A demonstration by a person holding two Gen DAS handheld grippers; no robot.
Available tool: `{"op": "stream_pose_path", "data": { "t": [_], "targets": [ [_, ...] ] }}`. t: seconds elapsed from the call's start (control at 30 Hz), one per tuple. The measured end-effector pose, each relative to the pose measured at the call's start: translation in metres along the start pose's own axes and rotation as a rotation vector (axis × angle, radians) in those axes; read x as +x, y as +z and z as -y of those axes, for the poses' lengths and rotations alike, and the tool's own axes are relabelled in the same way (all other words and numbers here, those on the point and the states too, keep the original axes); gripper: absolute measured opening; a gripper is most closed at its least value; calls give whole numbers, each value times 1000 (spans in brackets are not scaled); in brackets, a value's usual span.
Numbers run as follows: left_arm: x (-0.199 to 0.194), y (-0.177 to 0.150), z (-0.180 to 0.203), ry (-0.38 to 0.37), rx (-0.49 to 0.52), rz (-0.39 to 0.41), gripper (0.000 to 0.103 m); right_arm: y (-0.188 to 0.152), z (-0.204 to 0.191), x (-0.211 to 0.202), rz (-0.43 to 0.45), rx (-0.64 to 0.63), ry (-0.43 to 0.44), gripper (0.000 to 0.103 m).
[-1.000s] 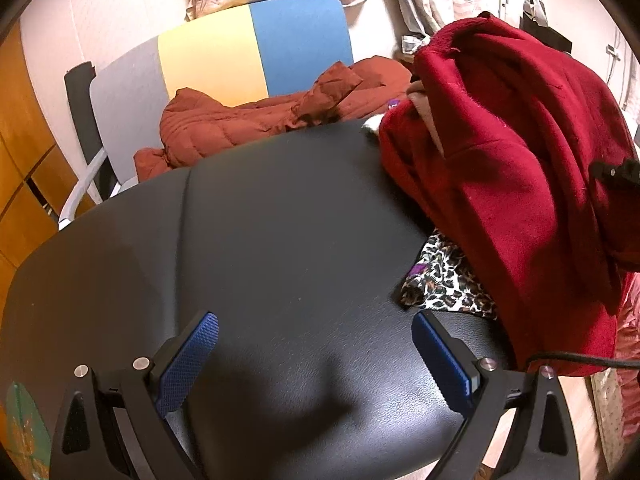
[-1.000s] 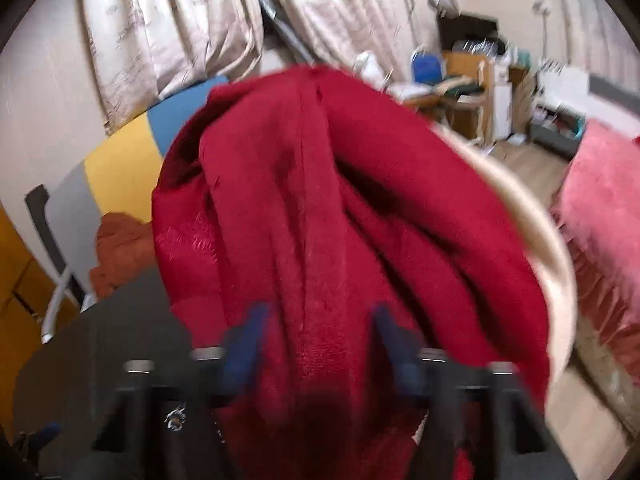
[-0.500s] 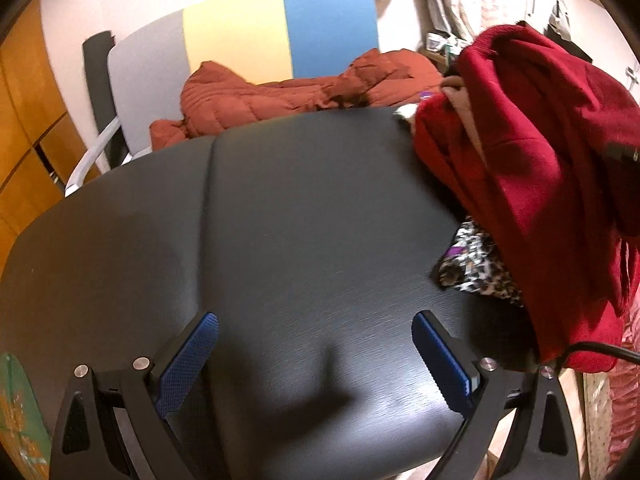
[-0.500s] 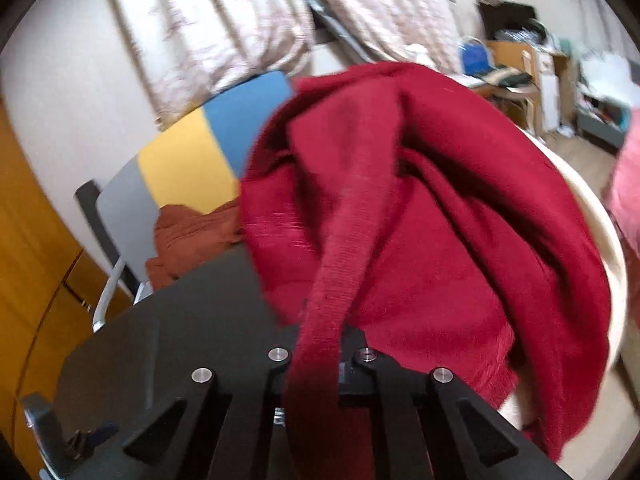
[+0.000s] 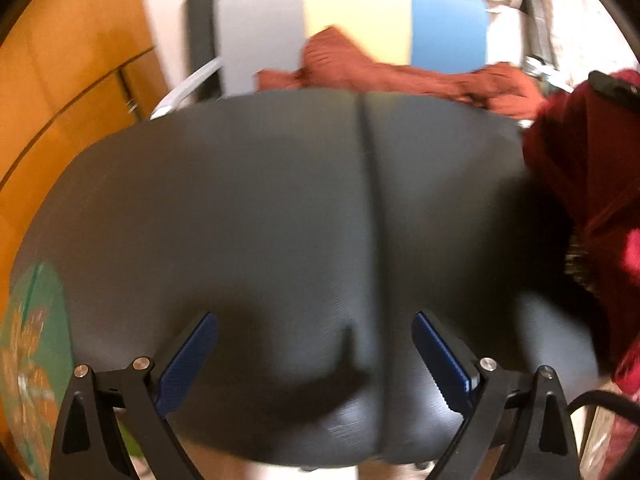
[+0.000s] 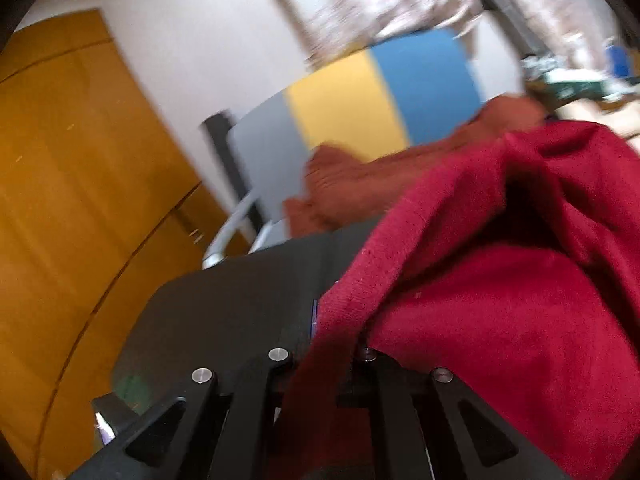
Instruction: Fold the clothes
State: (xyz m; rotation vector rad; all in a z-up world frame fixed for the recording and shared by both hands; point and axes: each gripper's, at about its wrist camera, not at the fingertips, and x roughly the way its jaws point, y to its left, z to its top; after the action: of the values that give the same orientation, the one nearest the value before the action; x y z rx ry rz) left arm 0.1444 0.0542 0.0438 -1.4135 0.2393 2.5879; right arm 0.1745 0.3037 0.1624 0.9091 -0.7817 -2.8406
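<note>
A dark red fleece garment (image 6: 500, 288) fills the right of the right wrist view and drapes over my right gripper (image 6: 324, 344), which is shut on an edge of it; the fingertips are hidden by the cloth. The same garment (image 5: 580, 168) hangs at the right edge of the left wrist view, above the black table (image 5: 280, 208). My left gripper (image 5: 316, 344) is open and empty, low over the table's near edge, its blue pads (image 5: 188, 356) wide apart.
A rust-brown quilted jacket (image 5: 400, 72) lies on a grey, yellow and blue chair (image 5: 360, 20) behind the table. A leopard-print cloth (image 5: 580, 268) peeks out under the red garment. A wooden cabinet (image 5: 60, 80) stands at the left. A green patterned item (image 5: 32, 344) lies at the table's left.
My right gripper has closed on the red garment and pulled it left over the table. The left gripper has swung left, staying open; the garment now sits farther right in its view.
</note>
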Motion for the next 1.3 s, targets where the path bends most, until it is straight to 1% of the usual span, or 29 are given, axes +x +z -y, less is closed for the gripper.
{"op": "stream_pose_path", "data": {
  "t": [0.1, 0.17, 0.2, 0.23, 0.3, 0.37, 0.5, 0.53, 0.57, 0.63, 0.73, 0.77, 0.9, 0.93, 0.97, 1.0, 1.03, 1.07, 1.1, 1.13, 1.17, 1.23, 1.3],
  "targets": [
    [11, -12, -21, 39, -55, -49, 99, -29, -15, 40, -111, -25, 53, 6],
    [14, -20, -29, 50, -71, -65, 99, -55, -18, 57, -199, -37, 62, 13],
    [14, -23, -30, 52, -72, -68, 99, -68, -18, 63, -243, -48, 60, 27],
    [15, -26, -30, 52, -71, -69, 99, -80, -14, 59, -256, -57, 54, 47],
    [12, -27, -24, 31, -64, -49, 99, -100, -2, 44, -254, -72, 36, 62],
    [8, -27, -16, 6, -55, -25, 99, -110, 12, 25, -228, -70, 11, 65],
    [-4, -21, 16, -86, 4, 41, 99, -120, 57, -37, -117, -35, -180, 67],
    [-6, -20, 27, -105, 33, 56, 99, -119, 73, -58, -77, -1, -229, 69],
    [-8, -19, 38, -124, 62, 71, 99, -114, 86, -75, -43, 40, -253, 71],
    [-14, -22, 59, -146, 132, 90, 99, -106, 116, -107, 36, 168, -248, 80],
    [-12, -19, 81, -131, 216, 114, 99, -102, 168, -148, 156, 391, -218, 88],
    [-11, -15, 87, -119, 237, 124, 99, -104, 188, -159, 192, 477, -198, 88],
    [0, -5, 100, -20, 322, 166, 99, -121, 239, -173, 259, 751, -98, 88],
    [5, -2, 102, -3, 331, 163, 99, -126, 249, -172, 276, 813, -78, 88],
    [9, 2, 104, 10, 336, 155, 99, -132, 255, -175, 293, 862, -75, 86],
    [14, 4, 102, 17, 331, 136, 99, -137, 260, -177, 317, 901, -76, 82],
    [17, 3, 97, 4, 309, 119, 99, -140, 265, -179, 339, 932, -73, 72],
    [18, 2, 92, -18, 281, 106, 99, -143, 268, -182, 361, 960, -68, 64],
    [19, 0, 86, -40, 253, 94, 99, -143, 267, -184, 367, 954, -77, 46],
    [20, 0, 84, -60, 230, 80, 99, -142, 264, -187, 367, 934, -91, 19],
    [20, -1, 82, -77, 212, 72, 99, -140, 261, -190, 366, 913, -105, 10],
    [19, -4, 78, -102, 191, 64, 99, -134, 249, -197, 369, 848, -146, 10],
    [14, -8, 76, -117, 186, 71, 99, -121, 225, -205, 387, 728, -218, 10]
  ]
}}
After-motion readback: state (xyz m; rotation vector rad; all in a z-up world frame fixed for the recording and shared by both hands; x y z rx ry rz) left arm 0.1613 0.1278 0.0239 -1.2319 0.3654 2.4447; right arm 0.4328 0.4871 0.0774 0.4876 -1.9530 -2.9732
